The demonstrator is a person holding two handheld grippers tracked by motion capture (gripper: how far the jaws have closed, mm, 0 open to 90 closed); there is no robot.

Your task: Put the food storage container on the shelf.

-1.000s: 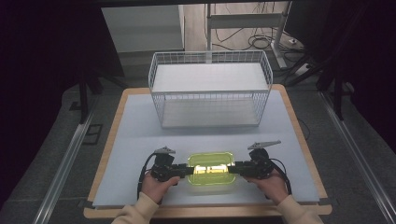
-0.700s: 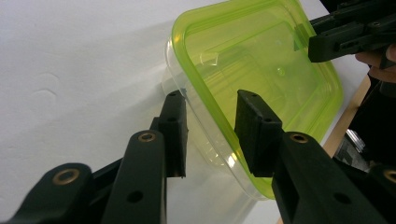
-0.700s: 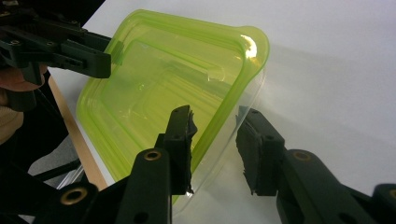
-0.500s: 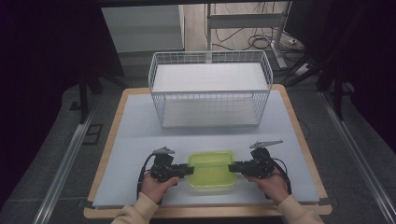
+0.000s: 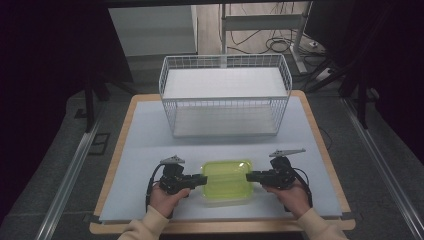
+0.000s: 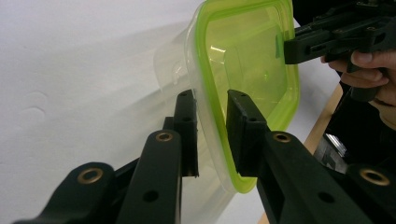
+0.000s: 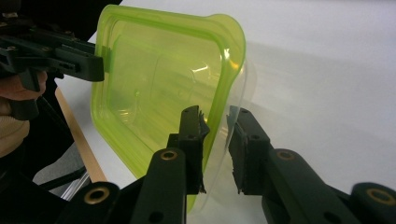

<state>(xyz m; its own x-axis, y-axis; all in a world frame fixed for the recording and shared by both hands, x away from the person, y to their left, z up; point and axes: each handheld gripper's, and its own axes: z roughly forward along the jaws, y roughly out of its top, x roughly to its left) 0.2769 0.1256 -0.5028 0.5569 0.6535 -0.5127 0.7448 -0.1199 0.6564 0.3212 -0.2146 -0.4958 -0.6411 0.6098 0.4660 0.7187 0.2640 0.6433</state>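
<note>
At the left of the high view, the person's left hand point(image 5: 162, 197) comes in from the bottom edge and holds the left gripper point(image 5: 200, 180), which points toward the middle of the table point(image 5: 140, 145). In the left gripper view its two black jaws stand slightly apart, one on each side of the green rim of the container point(image 6: 243, 70); whether they press on the rim or merely straddle it cannot be told, since a thin gap seems to remain on either side. The container point(image 5: 226, 181) is a clear plastic box with a yellow-green lid, lying on the white table surface near the person's edge, between the two grippers. Behind it, well apart and toward the far side of the table, stands a white wire basket point(image 5: 225, 95) with its open top upward. At the right, the right gripper point(image 5: 251, 176) reaches the container's other short side, held by the person's right hand point(image 5: 292, 195). In the right gripper view its jaws are likewise a little apart around the container's edge point(image 7: 163, 88), with the lid's rim between them and a narrow space visible by the right jaw, so a firm clamp cannot be confirmed. Each gripper view also shows the opposite gripper at the far end of the lid.
</note>
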